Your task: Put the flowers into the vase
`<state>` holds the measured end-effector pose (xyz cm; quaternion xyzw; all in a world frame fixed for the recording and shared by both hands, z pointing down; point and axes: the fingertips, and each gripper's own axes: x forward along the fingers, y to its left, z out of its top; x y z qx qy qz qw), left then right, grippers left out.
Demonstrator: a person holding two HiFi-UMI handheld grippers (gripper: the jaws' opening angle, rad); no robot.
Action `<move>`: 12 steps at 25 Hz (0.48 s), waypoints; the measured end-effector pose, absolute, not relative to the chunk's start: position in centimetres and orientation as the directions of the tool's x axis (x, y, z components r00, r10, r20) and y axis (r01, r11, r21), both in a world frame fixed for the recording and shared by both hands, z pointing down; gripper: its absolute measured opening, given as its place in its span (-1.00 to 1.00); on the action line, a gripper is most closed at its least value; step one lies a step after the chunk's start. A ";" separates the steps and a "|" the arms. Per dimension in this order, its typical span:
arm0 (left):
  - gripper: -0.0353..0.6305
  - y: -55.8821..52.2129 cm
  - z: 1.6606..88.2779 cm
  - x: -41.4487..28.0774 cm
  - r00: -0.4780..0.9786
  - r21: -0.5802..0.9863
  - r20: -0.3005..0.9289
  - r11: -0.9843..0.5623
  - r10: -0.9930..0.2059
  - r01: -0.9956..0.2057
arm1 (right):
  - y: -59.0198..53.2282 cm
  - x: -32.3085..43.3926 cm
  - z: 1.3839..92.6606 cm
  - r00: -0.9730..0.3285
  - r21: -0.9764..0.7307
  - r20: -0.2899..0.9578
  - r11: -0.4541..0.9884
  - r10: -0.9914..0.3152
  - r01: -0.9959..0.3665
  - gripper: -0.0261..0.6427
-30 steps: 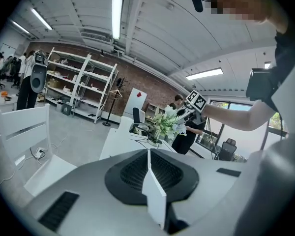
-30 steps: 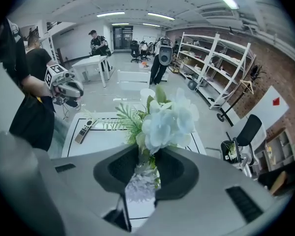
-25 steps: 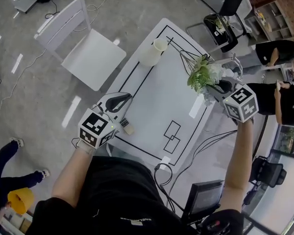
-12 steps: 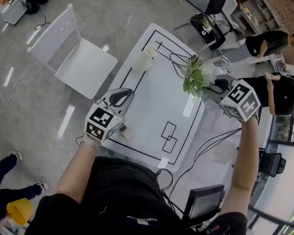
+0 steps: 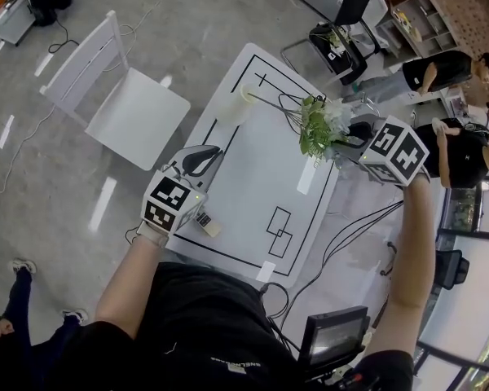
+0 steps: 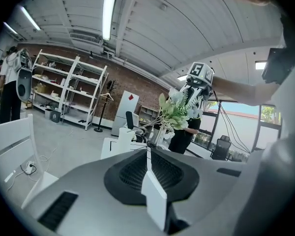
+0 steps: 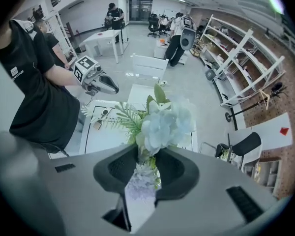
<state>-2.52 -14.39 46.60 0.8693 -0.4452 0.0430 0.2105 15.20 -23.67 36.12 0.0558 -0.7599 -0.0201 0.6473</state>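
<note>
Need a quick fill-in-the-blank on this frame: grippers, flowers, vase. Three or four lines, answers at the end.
1. The right gripper is shut on the ____.
2. The left gripper has its jaws ____, with nothing between them.
3. The cream vase stands on the white ____, apart from both grippers.
4. A white ____ stands on the floor at the head view's left.

Missing words: flowers; closed; table; chair.

Glossy floor [image 5: 187, 23], smooth table [image 5: 261, 169], plastic-looking flowers [image 5: 316, 129]
</note>
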 end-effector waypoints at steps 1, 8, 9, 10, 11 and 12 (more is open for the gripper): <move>-0.88 -14.5 46.8 -2.8 0.600 0.330 0.264 -0.513 -0.756 -0.792 | -23.8 15.0 36.2 -0.139 0.097 0.985 0.994 -0.103 -0.049 -0.59; -0.88 -15.2 47.4 -3.8 0.611 0.349 0.262 -0.517 -0.747 -0.782 | -25.7 13.2 36.5 -0.073 0.091 0.993 0.995 -0.093 -0.028 -0.58; -0.88 -15.2 47.5 -3.9 0.613 0.352 0.263 -0.517 -0.745 -0.780 | -25.8 13.0 36.5 -0.067 0.089 0.994 0.996 -0.090 -0.024 -0.58; -0.88 -15.3 47.6 -4.0 0.615 0.355 0.263 -0.518 -0.744 -0.779 | -25.9 12.8 36.6 -0.059 0.087 0.994 0.996 -0.088 -0.018 -0.58; -0.88 -15.4 47.6 -4.1 0.617 0.357 0.263 -0.519 -0.742 -0.777 | -26.0 12.7 36.7 -0.048 0.087 0.995 0.996 -0.087 -0.008 -0.58; -0.88 -15.4 47.7 -4.1 0.619 0.360 0.263 -0.520 -0.740 -0.775 | -26.1 12.6 36.7 -0.035 0.090 0.995 0.996 -0.090 0.004 -0.58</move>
